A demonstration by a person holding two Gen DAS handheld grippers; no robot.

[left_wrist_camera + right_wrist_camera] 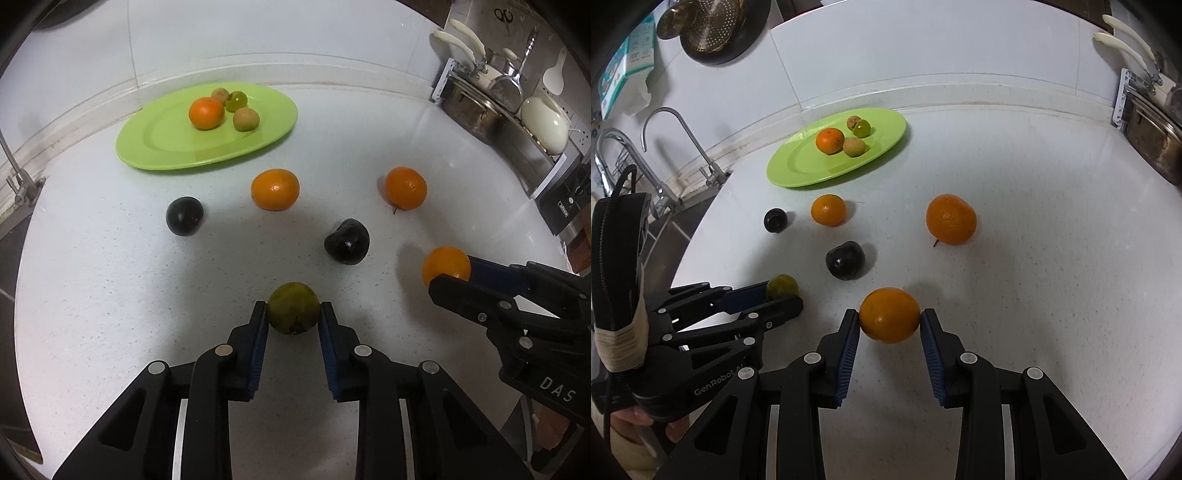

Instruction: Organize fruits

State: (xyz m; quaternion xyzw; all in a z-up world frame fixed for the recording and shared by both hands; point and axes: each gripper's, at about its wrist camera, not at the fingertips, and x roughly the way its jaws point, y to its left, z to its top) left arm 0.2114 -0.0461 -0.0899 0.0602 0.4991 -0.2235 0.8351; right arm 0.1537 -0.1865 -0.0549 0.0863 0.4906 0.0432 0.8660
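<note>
Both my tongs clamped — left tongs on green fruit, right tongs on orange; plate lies ahead-left — left nearer.

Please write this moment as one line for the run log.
left gripper: shut on green fruit | right gripper: shut on orange | green plate: four fruits

The table is speckled matt stone, the plate glossy green plastic, the plums shiny dark-skinned, the oranges dimpled, the tap polished metal.
</note>
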